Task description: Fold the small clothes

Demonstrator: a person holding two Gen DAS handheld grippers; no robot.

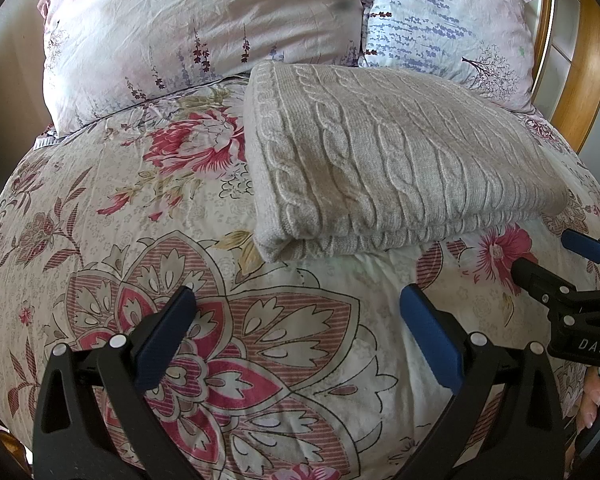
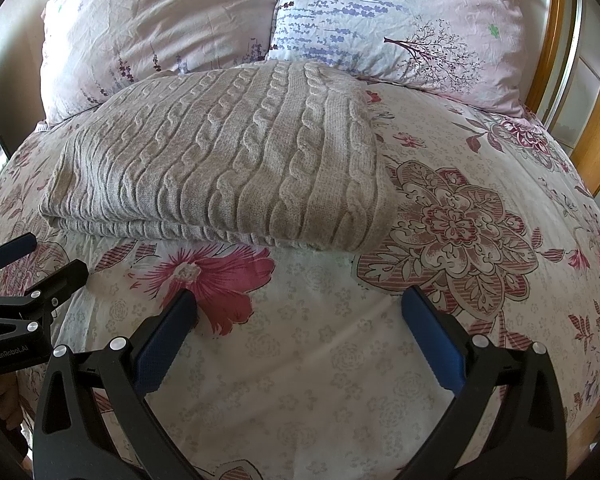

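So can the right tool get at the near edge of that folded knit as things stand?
Probably yes. The right tool is open and empty, facing the folded cable-knit sweater across bare floral duvet; the left tool sits off to the side, not between them.

Ahead of my grippers, the bed's floral duvet (image 1: 140, 208) carries a folded beige cable-knit sweater (image 1: 380, 152), with two pillows (image 2: 160, 32) lying just beyond it.

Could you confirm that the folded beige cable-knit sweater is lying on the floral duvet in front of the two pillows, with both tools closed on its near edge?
Not quite: neither tool is gripping it. The left tool and right tool are both open, short of the sweater, as both wrist views show. The rest holds: it lies folded on the floral duvet in front of the pillows.
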